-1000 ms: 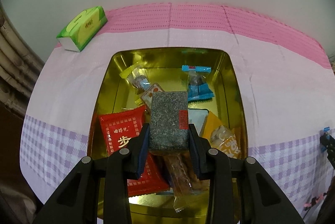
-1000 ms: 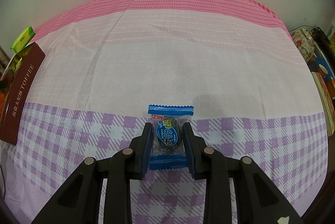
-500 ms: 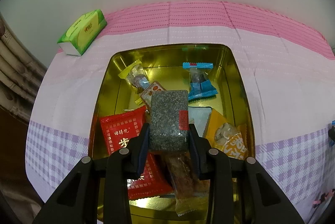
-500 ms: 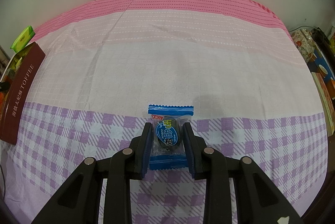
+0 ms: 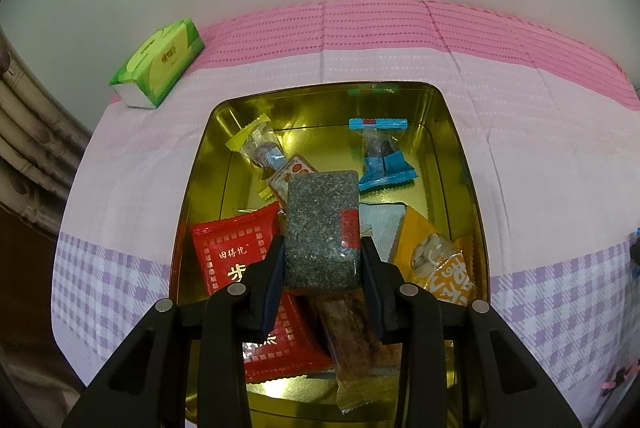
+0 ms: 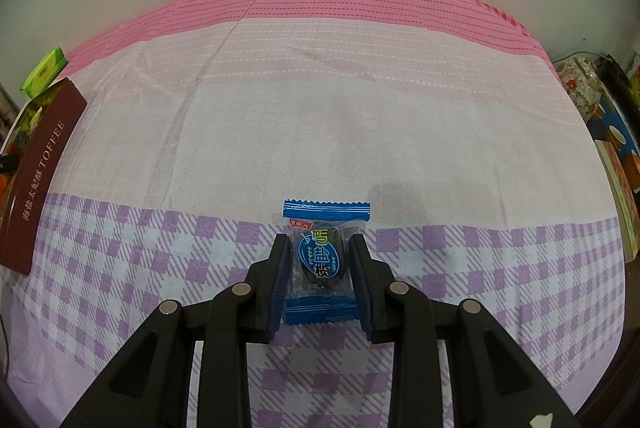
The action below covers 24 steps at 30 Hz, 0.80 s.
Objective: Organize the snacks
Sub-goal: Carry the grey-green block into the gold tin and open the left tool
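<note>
In the left wrist view my left gripper (image 5: 322, 248) is shut on a dark speckled snack bar (image 5: 320, 228) with a red label, held over the gold tin (image 5: 188, 211). Inside the tin lie a red packet (image 5: 236, 260), an orange packet (image 5: 444, 264), a blue-wrapped candy (image 5: 380, 159), a yellow-ended candy (image 5: 260, 147) and a long brown bar (image 5: 356, 332). In the right wrist view my right gripper (image 6: 318, 248) is shut on a blue-wrapped candy (image 6: 322, 260) just above the checked tablecloth (image 6: 320, 107).
A green tissue pack (image 5: 160, 63) lies at the table's far left corner by the wall. The tin's maroon side (image 6: 40, 179) reading TOFFEE shows at the left of the right wrist view. Boxes and a floral item (image 6: 584, 87) crowd the right edge.
The left view has shifted slightly, so the tin and tissue pack sit a little lower and to the right in frame. The right gripper and its candy have not moved.
</note>
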Each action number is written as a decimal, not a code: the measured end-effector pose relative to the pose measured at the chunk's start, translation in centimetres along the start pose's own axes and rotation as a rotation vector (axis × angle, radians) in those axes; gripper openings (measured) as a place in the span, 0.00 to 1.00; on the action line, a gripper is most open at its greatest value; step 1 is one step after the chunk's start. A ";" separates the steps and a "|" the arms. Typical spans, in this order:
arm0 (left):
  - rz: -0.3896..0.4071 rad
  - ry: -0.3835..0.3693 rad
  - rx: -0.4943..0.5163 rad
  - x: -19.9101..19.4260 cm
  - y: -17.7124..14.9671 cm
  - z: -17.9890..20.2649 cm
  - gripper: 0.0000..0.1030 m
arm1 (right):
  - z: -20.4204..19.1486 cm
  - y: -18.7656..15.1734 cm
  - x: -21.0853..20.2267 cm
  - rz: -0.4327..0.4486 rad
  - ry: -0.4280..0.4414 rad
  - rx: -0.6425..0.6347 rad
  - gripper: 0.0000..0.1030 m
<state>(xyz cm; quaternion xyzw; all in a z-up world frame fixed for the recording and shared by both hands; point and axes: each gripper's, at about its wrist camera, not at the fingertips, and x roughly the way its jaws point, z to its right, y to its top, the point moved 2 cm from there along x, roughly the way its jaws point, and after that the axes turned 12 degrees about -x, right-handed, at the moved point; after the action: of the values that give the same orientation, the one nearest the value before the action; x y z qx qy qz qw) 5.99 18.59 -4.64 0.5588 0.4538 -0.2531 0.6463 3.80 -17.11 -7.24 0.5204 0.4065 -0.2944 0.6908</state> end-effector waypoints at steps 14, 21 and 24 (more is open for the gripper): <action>0.031 -0.001 0.027 -0.3 -0.4 0.2 0.43 | 0.0 -0.2 -0.1 0.010 -0.003 0.001 0.28; 0.085 -0.011 0.045 -1.6 -0.9 0.4 0.51 | 0.1 -0.2 -0.1 0.020 -0.002 -0.009 0.28; 0.120 -0.011 0.040 -2.6 -0.9 0.1 0.52 | 0.2 -0.2 -0.2 0.024 0.002 -0.014 0.29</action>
<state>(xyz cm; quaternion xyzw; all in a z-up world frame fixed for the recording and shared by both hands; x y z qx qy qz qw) 4.12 17.81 -2.85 0.5961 0.4108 -0.2261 0.6517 3.57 -17.32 -7.16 0.5208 0.4031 -0.2827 0.6974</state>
